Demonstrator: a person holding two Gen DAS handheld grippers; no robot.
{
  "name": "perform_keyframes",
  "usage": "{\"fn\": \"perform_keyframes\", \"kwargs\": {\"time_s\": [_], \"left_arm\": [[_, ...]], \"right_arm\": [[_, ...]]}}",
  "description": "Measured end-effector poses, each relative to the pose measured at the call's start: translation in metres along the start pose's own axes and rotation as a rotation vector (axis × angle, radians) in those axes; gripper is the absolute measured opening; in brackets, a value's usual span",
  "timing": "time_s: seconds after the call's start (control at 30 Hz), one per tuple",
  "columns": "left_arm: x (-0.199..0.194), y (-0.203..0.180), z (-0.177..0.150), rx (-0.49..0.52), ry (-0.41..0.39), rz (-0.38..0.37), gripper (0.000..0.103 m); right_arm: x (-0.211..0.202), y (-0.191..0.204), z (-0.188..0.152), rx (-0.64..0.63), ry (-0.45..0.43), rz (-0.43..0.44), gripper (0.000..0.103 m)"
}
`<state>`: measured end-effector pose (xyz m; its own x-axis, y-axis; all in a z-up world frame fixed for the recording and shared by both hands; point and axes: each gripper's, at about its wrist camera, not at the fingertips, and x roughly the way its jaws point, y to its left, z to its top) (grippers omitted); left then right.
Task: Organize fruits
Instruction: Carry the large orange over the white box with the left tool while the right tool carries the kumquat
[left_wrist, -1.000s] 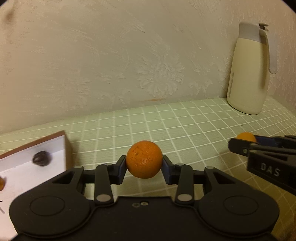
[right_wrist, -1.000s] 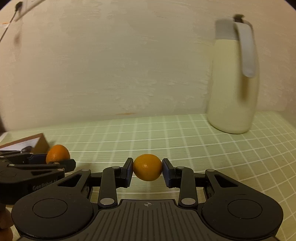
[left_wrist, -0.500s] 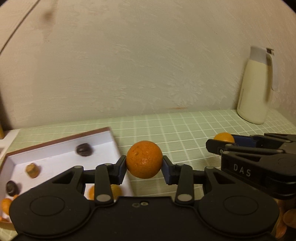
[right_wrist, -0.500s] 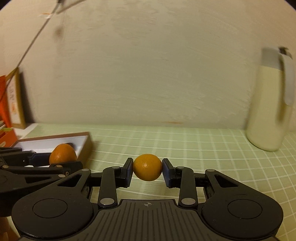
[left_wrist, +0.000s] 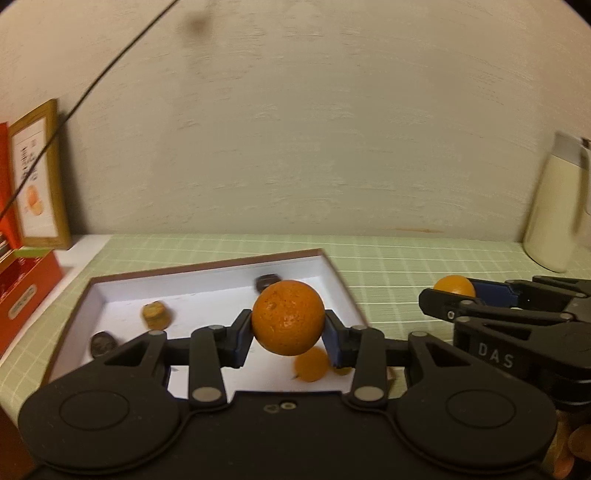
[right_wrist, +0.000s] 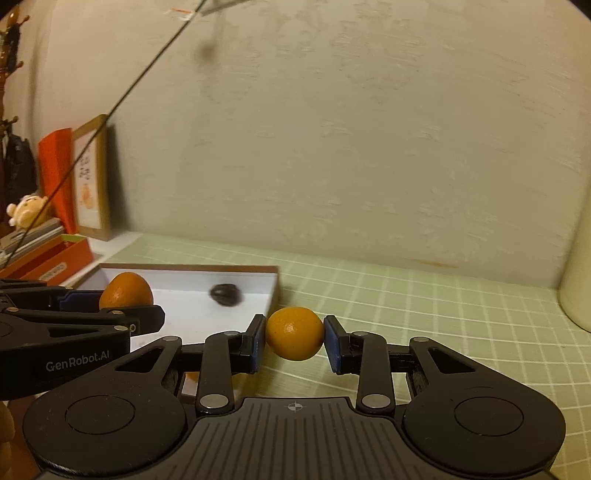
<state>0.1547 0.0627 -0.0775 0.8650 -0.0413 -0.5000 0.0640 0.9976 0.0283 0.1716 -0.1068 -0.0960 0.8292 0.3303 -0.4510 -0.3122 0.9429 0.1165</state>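
Observation:
My left gripper (left_wrist: 288, 334) is shut on a large orange (left_wrist: 288, 317) and hangs over the white box (left_wrist: 122, 291). In the right wrist view that same orange (right_wrist: 125, 291) shows at the left over the box (right_wrist: 177, 275). My right gripper (right_wrist: 294, 343) is shut on a smaller, yellower orange (right_wrist: 294, 333), just right of the box's near corner above the green checked cloth (right_wrist: 424, 306). From the left wrist view the smaller orange (left_wrist: 453, 287) peeks out at the right. Inside the box lie a small orange fruit (left_wrist: 312, 365), a brown piece (left_wrist: 157, 315) and two dark pieces (left_wrist: 267, 282).
A cream jug (left_wrist: 554, 210) stands at the back right against the wall. A framed picture (left_wrist: 38, 177) and an orange carton (left_wrist: 26, 284) stand left of the box. A thin dark cord (left_wrist: 99, 77) slants across the wall.
Both grippers have swung left with their oranges held. The white box has come from the left edge into the middle, and the jug has slid off to the right.

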Motion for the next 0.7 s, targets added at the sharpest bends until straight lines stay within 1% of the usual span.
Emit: {"fn": "perform_keyframes", "kwargs": {"time_s": [0.23,0.7], "left_arm": [[-0.005,0.023,-0.002,-0.037,-0.002,0.046,0.03],[-0.012,0.063,-0.011,-0.091,-0.004,0.121,0.03]], "right_arm": [[0.003,0.024,0.003,-0.033,-0.012,0.05,0.034],[0.012,0.05,0.006,-0.064,-0.037,0.088,0.034]]}}
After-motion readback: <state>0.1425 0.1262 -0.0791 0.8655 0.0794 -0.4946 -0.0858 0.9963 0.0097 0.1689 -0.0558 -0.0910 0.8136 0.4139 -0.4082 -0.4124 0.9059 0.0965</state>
